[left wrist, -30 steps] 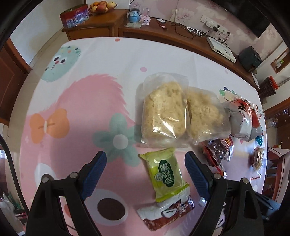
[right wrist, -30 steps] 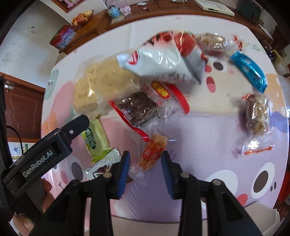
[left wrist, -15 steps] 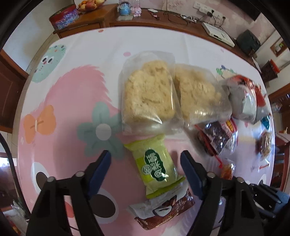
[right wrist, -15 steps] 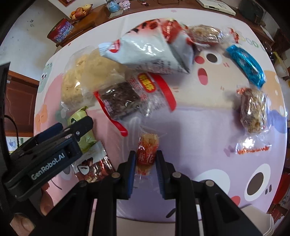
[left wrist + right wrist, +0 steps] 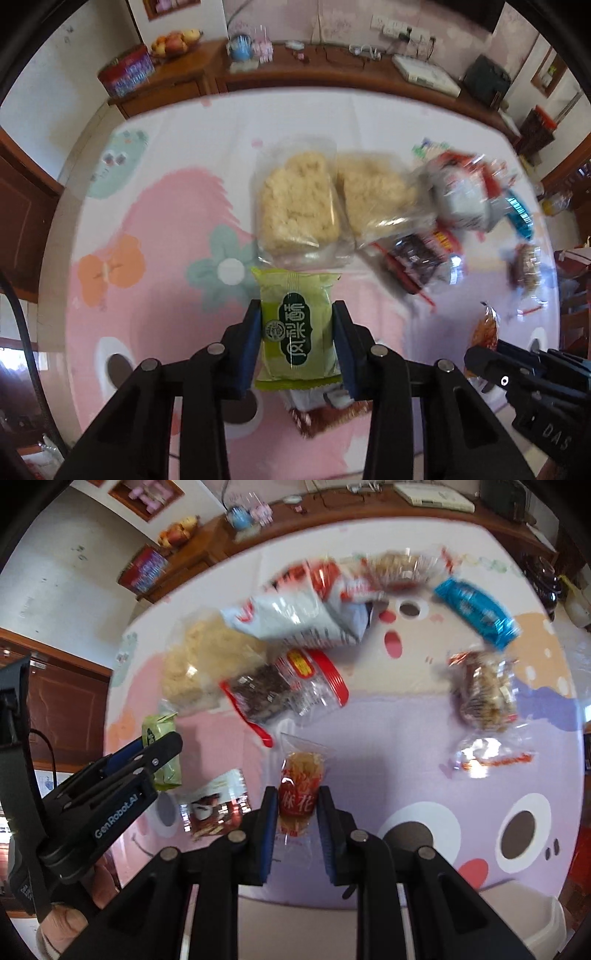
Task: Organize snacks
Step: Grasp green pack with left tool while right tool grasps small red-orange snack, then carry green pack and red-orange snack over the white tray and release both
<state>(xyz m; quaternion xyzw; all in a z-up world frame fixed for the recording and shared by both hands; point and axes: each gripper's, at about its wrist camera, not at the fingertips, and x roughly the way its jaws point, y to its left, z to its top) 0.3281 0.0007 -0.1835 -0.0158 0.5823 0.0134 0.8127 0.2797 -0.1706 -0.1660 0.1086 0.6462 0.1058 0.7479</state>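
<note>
My left gripper [image 5: 297,310] points steeply down, its jaws closing with the blue pads pressed on the sides of a green snack packet [image 5: 295,332], which hangs just above the cartoon tablecloth [image 5: 147,221]. In the right wrist view that green packet [image 5: 160,731] shows behind the left gripper's fingers [image 5: 162,746]. My right gripper [image 5: 298,794] is shut on a small orange-red packet [image 5: 301,771] with a clear top, lifted off the cloth. The left wrist view shows this orange-red packet [image 5: 485,328] at the right edge.
Two clear bags of pale rice cakes [image 5: 299,206] lie mid-table. A white-red bag [image 5: 295,616], a dark snack in a red-edged wrapper [image 5: 280,690], a blue packet [image 5: 476,609] and a nut bar [image 5: 484,690] lie around. A brown-red packet [image 5: 214,812] lies below the left gripper. A white bin [image 5: 524,915] stands near right.
The left jaws went from wide open to pressing on the green packet and lifted it. The right jaws closed on the orange-red packet and raised it. Both views pulled back from the table.
</note>
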